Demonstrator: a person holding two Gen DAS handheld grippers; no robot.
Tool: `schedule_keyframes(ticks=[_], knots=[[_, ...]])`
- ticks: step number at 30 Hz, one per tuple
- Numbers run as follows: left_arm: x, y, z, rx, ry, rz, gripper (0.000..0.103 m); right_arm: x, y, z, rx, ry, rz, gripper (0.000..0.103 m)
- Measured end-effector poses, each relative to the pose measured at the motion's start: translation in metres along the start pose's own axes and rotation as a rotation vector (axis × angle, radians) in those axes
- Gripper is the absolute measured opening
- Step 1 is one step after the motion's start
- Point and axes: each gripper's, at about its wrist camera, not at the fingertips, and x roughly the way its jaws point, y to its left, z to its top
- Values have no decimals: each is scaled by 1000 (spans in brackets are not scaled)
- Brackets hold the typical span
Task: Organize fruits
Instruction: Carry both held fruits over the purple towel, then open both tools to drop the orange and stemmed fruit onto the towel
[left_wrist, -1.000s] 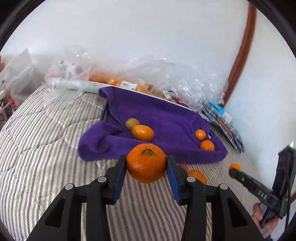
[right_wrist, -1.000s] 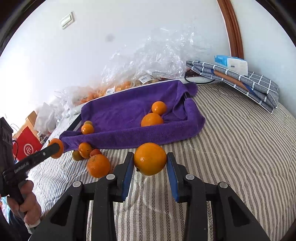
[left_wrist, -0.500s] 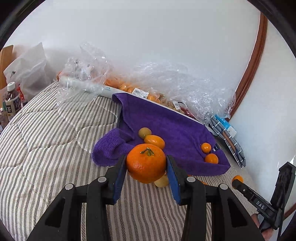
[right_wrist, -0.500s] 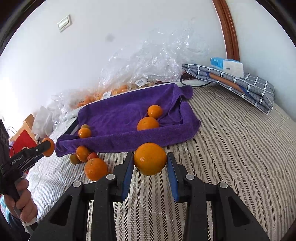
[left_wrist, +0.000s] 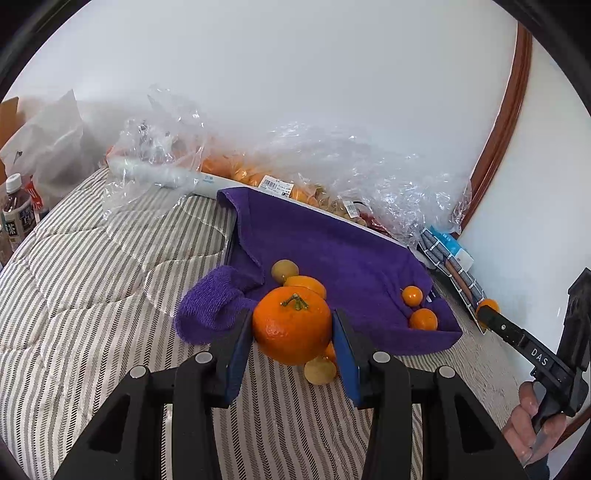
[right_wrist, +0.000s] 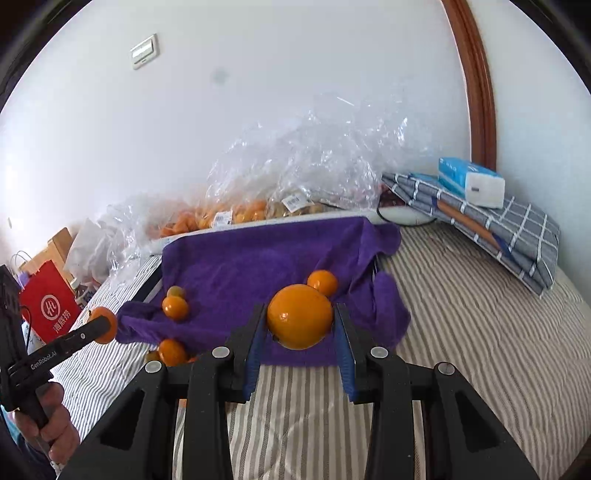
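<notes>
My left gripper (left_wrist: 292, 332) is shut on a stemmed mandarin (left_wrist: 291, 323), held above the striped bed just short of the purple towel (left_wrist: 332, 251). On the towel lie a small orange fruit (left_wrist: 306, 283), a yellow-green fruit (left_wrist: 284, 270) and two small oranges (left_wrist: 412, 295) (left_wrist: 423, 318). A yellowish fruit (left_wrist: 320, 371) lies on the bed under the mandarin. My right gripper (right_wrist: 300, 326) is shut on a smooth orange (right_wrist: 300, 320) over the towel's (right_wrist: 258, 258) near edge. A small orange (right_wrist: 323, 282) sits behind it; loose oranges (right_wrist: 171, 351) lie on the bed.
Crumpled clear plastic bags of fruit (right_wrist: 295, 177) line the wall behind the towel. A folded checked cloth (right_wrist: 498, 229) with a tissue pack (right_wrist: 471, 181) sits at the right. A red paper bag (right_wrist: 50, 306) and a bottle (left_wrist: 16, 210) stand beside the bed's left edge.
Both grippers have kept their fruit. The right gripper has risen and moved forward, so its orange now hangs over the towel's edge. The left view has pulled back and up from the towel.
</notes>
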Motion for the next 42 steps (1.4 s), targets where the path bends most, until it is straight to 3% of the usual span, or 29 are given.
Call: schedule_keyframes(ticks=[6,11,17,19,26,37,42], knots=[[23,-17,29,-15,-1,-22,41,21,-11,21,-20,-17,-25,35],[53,-43,41,-9,15,-53,41,46,-30,23,37,14,-10,35],[76,-61,28,30,50,-58,41,55,-37,12,56,47,-18,36],[78,-63,23,30,58,-93,41,59,-37,10,58,69,-19,36],[91,-62,20,23,114,-81,41,75,-35,2,49,131,-40,35],[96,-63,19,40,132,-63,41,74,-32,1,32,115,-61,37],[98,-65,19,51,121,-49,41,68,-33,1,38,87,-62,48]])
